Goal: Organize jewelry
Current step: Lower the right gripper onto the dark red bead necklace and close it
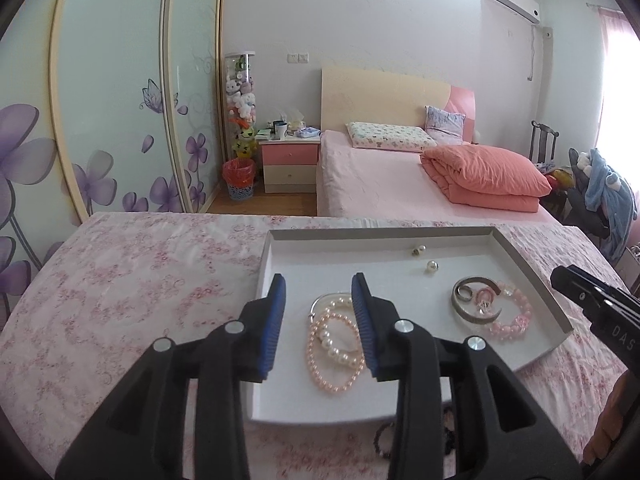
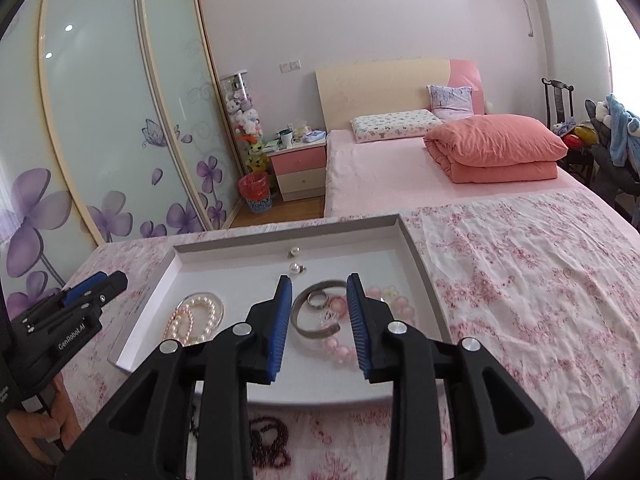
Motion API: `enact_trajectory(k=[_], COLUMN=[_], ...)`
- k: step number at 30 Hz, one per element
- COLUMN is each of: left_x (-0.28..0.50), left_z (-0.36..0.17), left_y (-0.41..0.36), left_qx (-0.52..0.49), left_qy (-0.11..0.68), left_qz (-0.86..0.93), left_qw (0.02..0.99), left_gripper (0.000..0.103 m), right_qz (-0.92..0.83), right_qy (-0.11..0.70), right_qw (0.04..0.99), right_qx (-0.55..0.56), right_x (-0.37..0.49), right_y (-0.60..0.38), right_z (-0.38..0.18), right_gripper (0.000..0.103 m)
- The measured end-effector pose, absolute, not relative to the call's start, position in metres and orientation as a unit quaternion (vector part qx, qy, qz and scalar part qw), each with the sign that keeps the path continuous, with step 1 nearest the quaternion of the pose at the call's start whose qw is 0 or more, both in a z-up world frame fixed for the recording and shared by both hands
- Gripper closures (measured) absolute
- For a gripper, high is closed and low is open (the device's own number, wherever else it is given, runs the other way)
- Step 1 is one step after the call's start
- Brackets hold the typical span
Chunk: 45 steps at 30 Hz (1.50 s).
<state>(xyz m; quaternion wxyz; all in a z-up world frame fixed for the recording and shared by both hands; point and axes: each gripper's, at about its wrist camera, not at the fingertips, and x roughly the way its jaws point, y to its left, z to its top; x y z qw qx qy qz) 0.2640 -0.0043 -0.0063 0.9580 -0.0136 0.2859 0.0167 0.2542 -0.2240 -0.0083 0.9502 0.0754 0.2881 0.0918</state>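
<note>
Your left gripper [image 1: 318, 312] and right gripper [image 2: 319, 312] hover with fingers spread wide over the white tray [image 1: 532, 276] on the floral worktop: pearl bracelets [image 1: 334, 342] nearest, silver bangle [image 2: 310, 318] beside them, two earrings [image 1: 424, 258] farthest.

Dark beads [image 2: 269, 438] near the tray [image 2: 416, 248] sat mostly behind the right gripper [image 2: 318, 328]. Left gripper [image 1: 318, 328] covered part of the pearl bracelet [image 1: 340, 344]. Far earrings [image 1: 418, 251] too small to resolve.

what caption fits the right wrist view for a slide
Open right gripper hovers over a white tray holding a silver bangle and pearl bracelets.
</note>
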Motion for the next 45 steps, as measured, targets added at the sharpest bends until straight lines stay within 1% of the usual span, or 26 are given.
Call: enact_trajectory(k=[4, 13, 15, 16, 17, 24, 25, 27, 28, 29, 30, 40, 43, 45], left_x=[0.244, 0.204, 0.202, 0.201, 0.201, 0.201, 0.200, 0.200, 0.200, 0.201, 0.201, 0.205, 0.208, 0.212], left_z=[-0.010, -0.042, -0.047, -0.050, -0.051, -0.051, -0.050, -0.049, -0.049, -0.049, -0.049, -0.057, -0.061, -0.063], left_y=[0.002, 0.026, 0.031, 0.035, 0.039, 0.043, 0.042, 0.041, 0.039, 0.037, 0.036, 0.009, -0.003, -0.012], left_qx=[-0.009, -0.011, -0.013, -0.016, -0.020, -0.025, -0.025, -0.025, -0.025, -0.025, -0.025, -0.022, -0.022, -0.020], left_qy=[0.296, 0.340, 0.348, 0.352, 0.355, 0.355, 0.354, 0.355, 0.355, 0.356, 0.357, 0.379, 0.389, 0.397], left_qz=[0.020, 0.037, 0.044, 0.048, 0.051, 0.050, 0.048, 0.045, 0.043, 0.041, 0.037, -0.003, -0.021, -0.034], left_qw=[0.955, 0.940, 0.936, 0.935, 0.933, 0.933, 0.934, 0.934, 0.934, 0.933, 0.933, 0.925, 0.921, 0.917], left_gripper=[0.067, 0.060, 0.059, 0.059, 0.059, 0.058, 0.058, 0.058, 0.057, 0.057, 0.057, 0.057, 0.056, 0.053], right_qz=[0.102, 0.147, 0.156, 0.157, 0.158, 0.148, 0.148, 0.149, 0.149, 0.147, 0.145, 0.011, 0.001, -0.001], right_qy=[0.311, 0.395, 0.411, 0.414, 0.418, 0.428, 0.428, 0.426, 0.425, 0.425, 0.425, 0.427, 0.427, 0.427], right_qw=[0.943, 0.907, 0.898, 0.896, 0.894, 0.890, 0.890, 0.891, 0.891, 0.892, 0.892, 0.904, 0.904, 0.904], right_qx=[0.067, 0.021, 0.004, -0.002, -0.011, -0.050, -0.052, -0.054, -0.054, -0.050, -0.046, 0.003, 0.010, 0.003], right_x=[0.240, 0.213, 0.210, 0.210, 0.210, 0.224, 0.226, 0.228, 0.228, 0.228, 0.228, 0.214, 0.211, 0.211], right_y=[-0.222, -0.201, -0.192, -0.189, -0.185, -0.163, -0.162, -0.160, -0.161, -0.163, -0.165, -0.224, -0.231, -0.228], right_z=[-0.020, -0.061, -0.068, -0.069, -0.071, -0.080, -0.080, -0.079, -0.079, -0.078, -0.077, -0.076, -0.075, -0.076], right_gripper=[0.073, 0.073, 0.067, 0.057, 0.049, 0.048, 0.048, 0.062, 0.076, 0.085, 0.087, 0.088, 0.088, 0.088])
